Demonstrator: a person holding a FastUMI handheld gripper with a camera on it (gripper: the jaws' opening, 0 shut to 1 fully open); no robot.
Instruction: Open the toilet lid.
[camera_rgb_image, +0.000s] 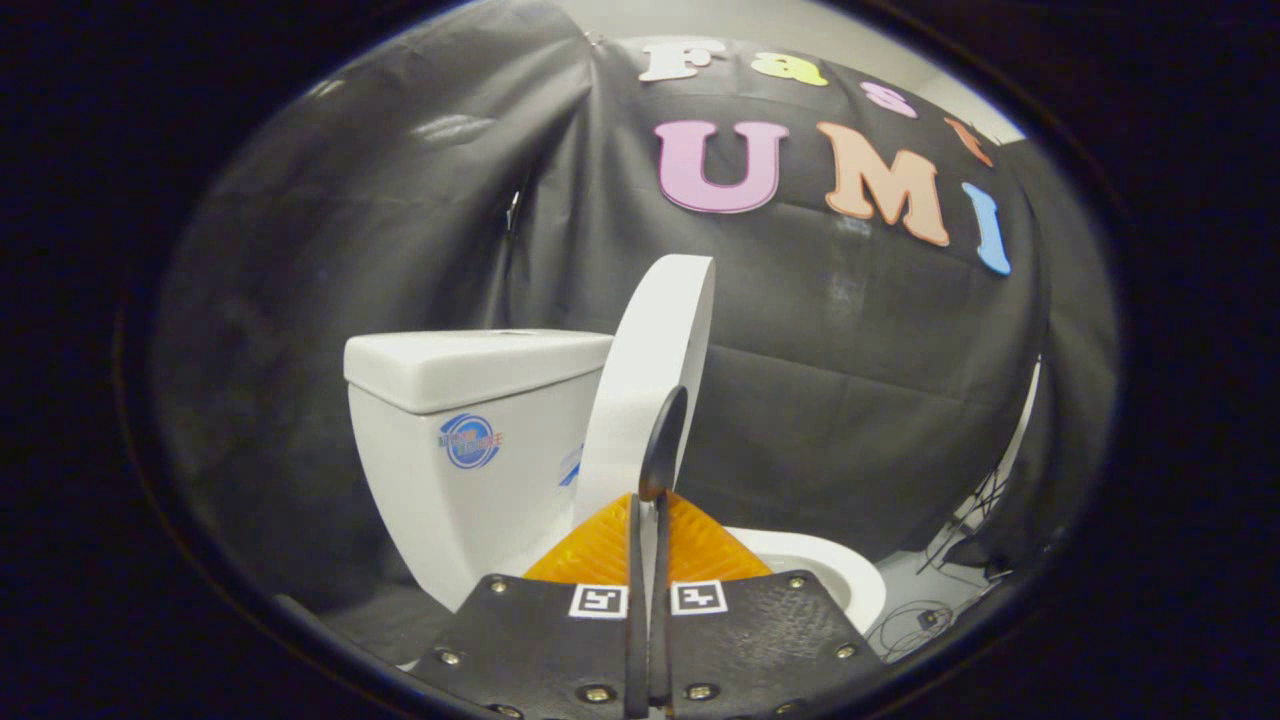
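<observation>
White lid (655, 370) raised beside tank (470, 400); tongs (648, 520) closed.

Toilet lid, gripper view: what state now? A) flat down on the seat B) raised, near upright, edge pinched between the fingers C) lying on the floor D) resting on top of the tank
B: the toilet lid stands raised beside the tank, and the hand-held gripper has its fingers closed on the lid's lower edge, with the bowl rim exposed beyond them.

floor (925, 585): grey | toilet (450, 450) standing | cables (915, 620), apparently loose
</observation>
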